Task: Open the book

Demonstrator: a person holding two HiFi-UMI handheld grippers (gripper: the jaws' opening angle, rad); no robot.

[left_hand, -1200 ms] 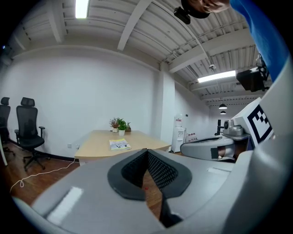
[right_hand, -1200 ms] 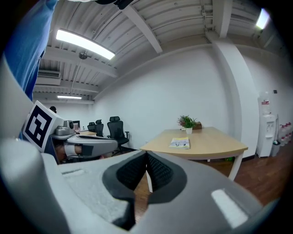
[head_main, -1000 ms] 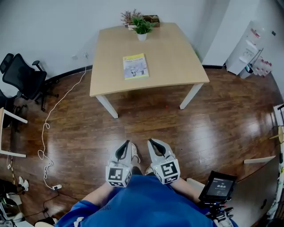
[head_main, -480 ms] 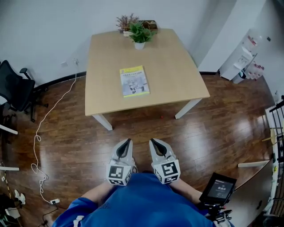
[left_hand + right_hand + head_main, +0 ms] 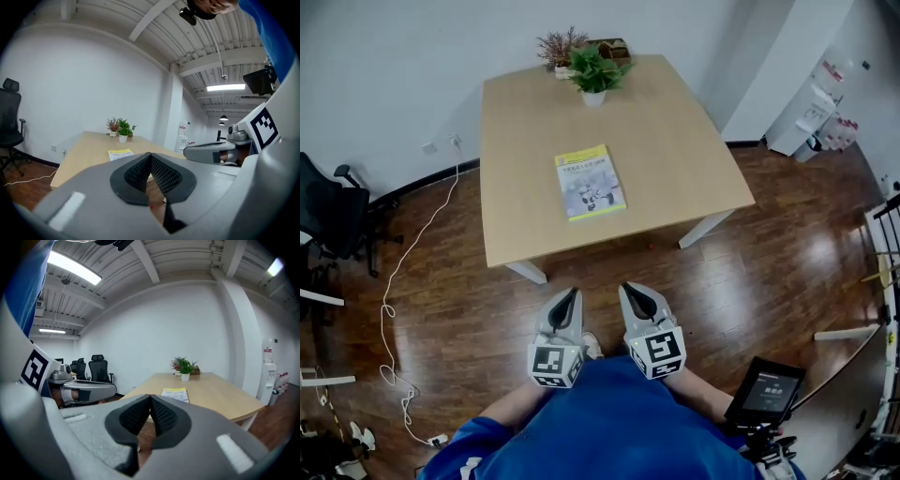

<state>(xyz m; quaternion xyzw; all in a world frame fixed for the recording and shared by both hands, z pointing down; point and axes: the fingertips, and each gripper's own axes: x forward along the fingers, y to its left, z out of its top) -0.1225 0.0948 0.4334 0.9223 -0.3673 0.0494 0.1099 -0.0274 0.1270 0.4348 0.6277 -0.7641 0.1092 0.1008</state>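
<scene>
Clenched shut and empty, the left gripper (image 5: 571, 294) and the right gripper (image 5: 626, 289) are held side by side over the wooden floor (image 5: 769, 272), short of the table's near edge. Their pads are pressed together and nothing is gripped or touched. The book (image 5: 590, 182) is laid flat and closed on the table (image 5: 684, 141), somewhat left of its middle, well apart from the potted plant (image 5: 593, 73) set at the far edge.

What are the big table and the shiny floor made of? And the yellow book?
Pale square table: looks like light wood or laminate, matte, evenly coloured. Dark brown floor: likely varnished wood planks; plank seams and bright reflections show. Thin yellow book: probably paper, flat with a printed cover.
</scene>
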